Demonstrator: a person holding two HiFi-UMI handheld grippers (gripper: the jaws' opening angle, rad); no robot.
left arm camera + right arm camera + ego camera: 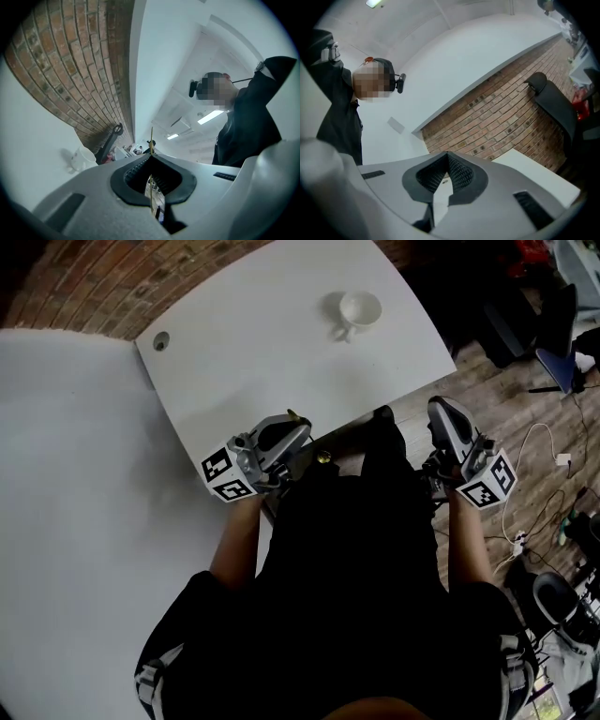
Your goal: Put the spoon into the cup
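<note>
A white cup (359,310) with its handle toward me stands at the far right of the white table (262,352). At the table's near edge my left gripper (298,423) is shut on a thin gold spoon (292,413). In the left gripper view the spoon (151,140) shows edge-on as a fine gold line between the closed jaws of the left gripper (151,156), and the cup (83,158) lies to the left. My right gripper (439,407) hangs off the table's right edge. The right gripper (447,153) is shut with nothing in it.
A round cable hole (161,341) sits near the table's left corner. A brick wall (112,287) runs behind the table. On the wooden floor at right are cables (544,474) and a dark chair (553,324). The person's dark clothing (356,568) fills the lower middle.
</note>
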